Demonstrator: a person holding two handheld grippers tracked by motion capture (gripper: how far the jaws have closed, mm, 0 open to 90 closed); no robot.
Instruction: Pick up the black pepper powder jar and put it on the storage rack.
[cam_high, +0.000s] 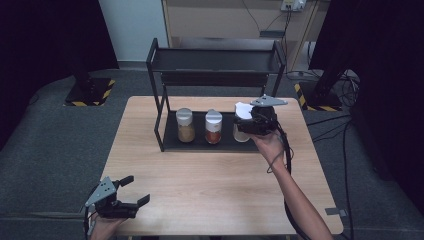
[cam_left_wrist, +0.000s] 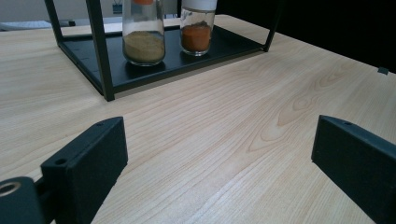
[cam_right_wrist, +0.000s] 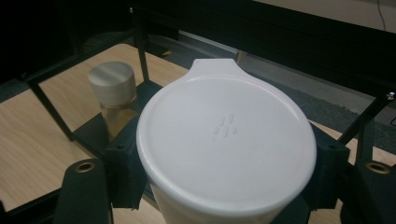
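A white-lidded jar (cam_right_wrist: 226, 135) sits between the jaws of my right gripper (cam_right_wrist: 226, 175), whose pads press on both its sides. From above, this jar (cam_high: 242, 111) is at the right end of the black rack's lower shelf (cam_high: 172, 142), with the right gripper (cam_high: 250, 125) shut on it. On the same shelf stand a jar of tan spice (cam_high: 185, 125) and a jar of red spice (cam_high: 213, 127). My left gripper (cam_high: 139, 189) rests open near the table's front left corner, holding nothing. Its view shows the tan jar (cam_left_wrist: 143, 32) and the red jar (cam_left_wrist: 197, 28) ahead of the left gripper (cam_left_wrist: 219, 140).
The rack has an upper shelf (cam_high: 215, 60) on thin black posts (cam_high: 159, 115) over the jars. The wooden table (cam_high: 210, 185) stretches bare between the rack and its front edge. A cable (cam_high: 287, 150) trails along the person's right forearm. Dark curtains and stands surround the table.
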